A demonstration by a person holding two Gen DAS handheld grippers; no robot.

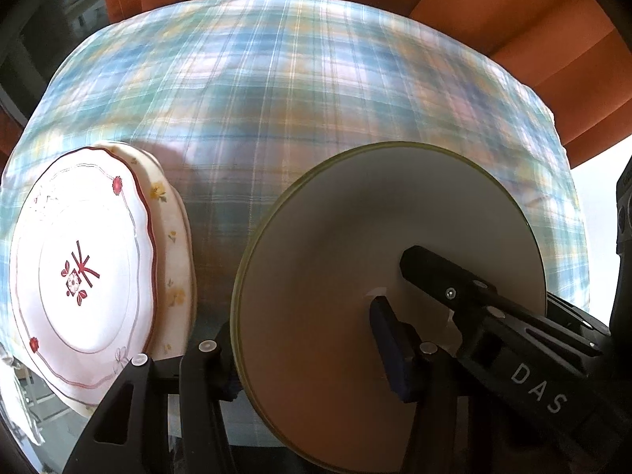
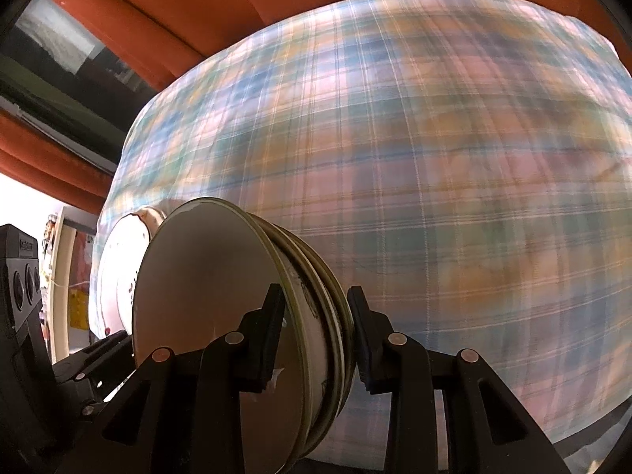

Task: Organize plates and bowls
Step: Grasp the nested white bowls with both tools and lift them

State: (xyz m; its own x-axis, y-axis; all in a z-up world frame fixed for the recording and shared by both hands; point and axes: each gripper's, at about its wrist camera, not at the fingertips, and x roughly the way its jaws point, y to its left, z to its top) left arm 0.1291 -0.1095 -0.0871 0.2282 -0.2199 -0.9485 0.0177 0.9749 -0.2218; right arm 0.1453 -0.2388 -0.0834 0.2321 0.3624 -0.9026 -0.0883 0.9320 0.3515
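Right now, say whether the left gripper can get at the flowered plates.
Probably not: the left gripper is shut on the green-rimmed stack. The flowered plates sit beside it with only tablecloth between, so the way looks free once it lets go.

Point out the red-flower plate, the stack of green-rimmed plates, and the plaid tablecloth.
red-flower plate point(image 1: 85, 272): left wrist view, on its painted centre.
stack of green-rimmed plates point(image 2: 213, 300): right wrist view, on the top plate's plain face.
plaid tablecloth point(image 2: 434, 158): right wrist view, on bare cloth mid-table.

I saw a blue-green-peach plaid tablecloth point(image 1: 316, 98), orange-brown chairs point(image 1: 513, 12), a white scalloped plate point(image 1: 79, 260) with red flowers, and plain cream olive-rimmed plates point(image 2: 205, 284).
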